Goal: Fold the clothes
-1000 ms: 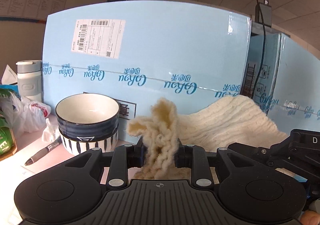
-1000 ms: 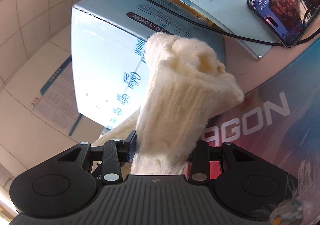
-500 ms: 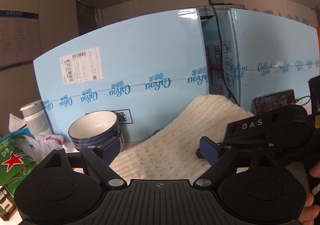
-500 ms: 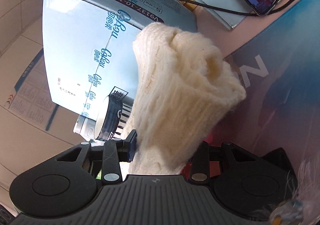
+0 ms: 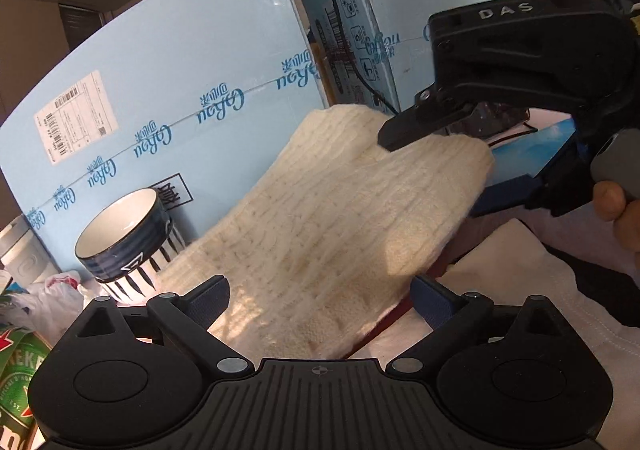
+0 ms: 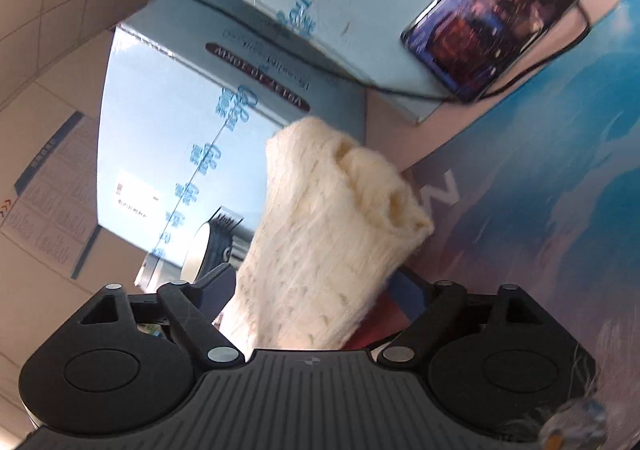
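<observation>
A cream knitted garment (image 5: 328, 217) lies stretched in front of me, its far end lifted. My left gripper (image 5: 320, 300) is open and empty, its fingers either side of the near edge of the knit. My right gripper (image 6: 312, 290) has its jaws spread wide, with the knit's bunched end (image 6: 336, 234) still lying between them. In the left wrist view the right gripper (image 5: 452, 153) shows from outside, with the knit's far corner between its open fingers.
Light blue cartons (image 5: 180, 89) stand close behind. A striped bowl (image 5: 124, 238) sits at the left, with a plastic bag and green cans (image 5: 20, 366) nearer. A phone (image 6: 492, 17) with a cable leans on a carton. White cloth (image 5: 520, 282) lies at the right on a blue mat (image 6: 560, 209).
My left gripper opened and let go of the knit a second ago, and the cloth dropped flat. My right gripper has now spread its jaws and moved with the far end.
</observation>
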{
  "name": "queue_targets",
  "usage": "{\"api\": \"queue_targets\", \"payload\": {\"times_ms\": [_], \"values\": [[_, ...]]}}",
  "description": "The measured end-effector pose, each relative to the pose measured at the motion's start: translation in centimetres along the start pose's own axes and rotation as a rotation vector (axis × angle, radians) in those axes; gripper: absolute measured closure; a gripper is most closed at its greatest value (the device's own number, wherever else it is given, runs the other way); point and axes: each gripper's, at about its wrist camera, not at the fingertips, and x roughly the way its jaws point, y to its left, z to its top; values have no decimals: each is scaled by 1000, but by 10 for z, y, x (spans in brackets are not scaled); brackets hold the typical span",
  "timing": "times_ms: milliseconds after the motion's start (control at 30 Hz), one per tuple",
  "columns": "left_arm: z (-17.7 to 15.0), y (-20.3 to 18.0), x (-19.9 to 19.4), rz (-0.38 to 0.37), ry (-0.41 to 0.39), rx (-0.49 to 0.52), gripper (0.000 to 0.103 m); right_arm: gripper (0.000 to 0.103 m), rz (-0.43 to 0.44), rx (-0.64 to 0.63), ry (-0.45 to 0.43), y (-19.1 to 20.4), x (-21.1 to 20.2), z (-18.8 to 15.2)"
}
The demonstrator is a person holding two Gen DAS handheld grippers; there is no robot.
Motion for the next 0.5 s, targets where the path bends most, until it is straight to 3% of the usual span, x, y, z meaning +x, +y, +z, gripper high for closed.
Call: {"api": "queue_targets", "payload": {"times_ms": [67,133,200,267,333,500], "values": [[-1,1,3,14,17,-5,4,14,-54,-68,-115,1,-12,1],[-2,1,3,15,23,-5,3,14,-58,-154,-161,5,-4,6],[-3,2,4,14,25,-14,2,18,-60,-162,-71,4,15,10],[-4,5,4,27,27,-35,2,32,-62,-164,18,2,33,11],[-5,11,6,81,37,-63,2,40,-58,-145,82,-1,37,0],[-4,36,1,130,-13,-214,2,42,39,-97,150,4,35,-13]]}}
